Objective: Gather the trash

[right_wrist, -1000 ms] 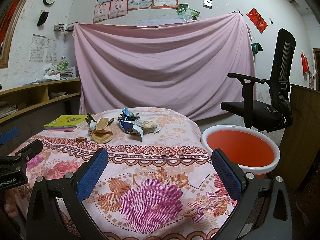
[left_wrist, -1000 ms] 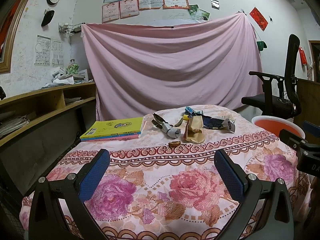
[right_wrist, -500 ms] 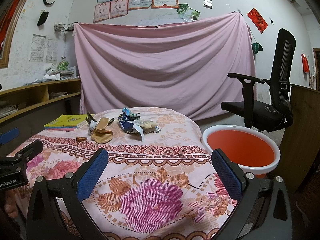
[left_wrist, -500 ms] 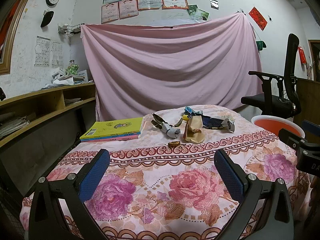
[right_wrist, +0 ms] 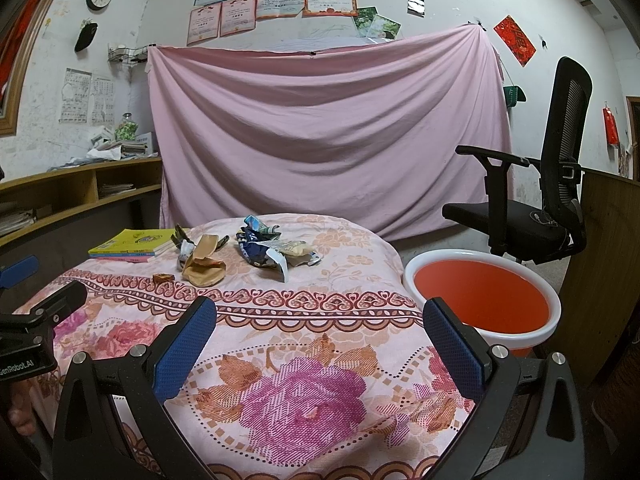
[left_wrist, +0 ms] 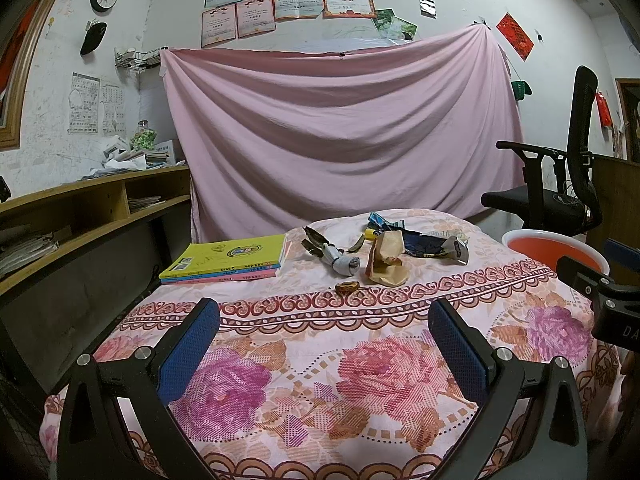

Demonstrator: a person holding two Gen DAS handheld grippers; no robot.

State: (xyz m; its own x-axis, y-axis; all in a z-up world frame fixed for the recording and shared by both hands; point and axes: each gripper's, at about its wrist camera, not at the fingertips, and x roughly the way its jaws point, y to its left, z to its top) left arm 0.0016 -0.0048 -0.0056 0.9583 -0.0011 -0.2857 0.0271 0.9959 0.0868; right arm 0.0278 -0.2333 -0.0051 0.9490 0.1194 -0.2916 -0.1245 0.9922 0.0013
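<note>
Blue-padded fingers of the left gripper point(left_wrist: 324, 334) are spread wide above the near edge of the round table covered with a pink floral cloth point(left_wrist: 360, 368), and nothing is held between them. The right gripper point(right_wrist: 320, 332) is likewise spread wide and empty, over the same cloth.

Seen from the left wrist, the trash is gathered towards 12 o'clock on the table: a crumpled tan paper wrapper point(left_wrist: 385, 260), a small brown scrap point(left_wrist: 346, 287) just in front of it, a twisted grey and dark wrapper point(left_wrist: 334, 254) at its 9 o'clock side, and a crumpled dark blue and white foil packet point(left_wrist: 430, 243) at its 2 o'clock side. A stack of thin books with a yellow cover point(left_wrist: 228, 258) is found at 10 o'clock, apart from the trash.

From the right wrist, an orange plastic basin with a white rim point(right_wrist: 480, 298) is seen at 2 o'clock, just beside the table edge, with a black office chair point(right_wrist: 536, 200) behind it.
</note>
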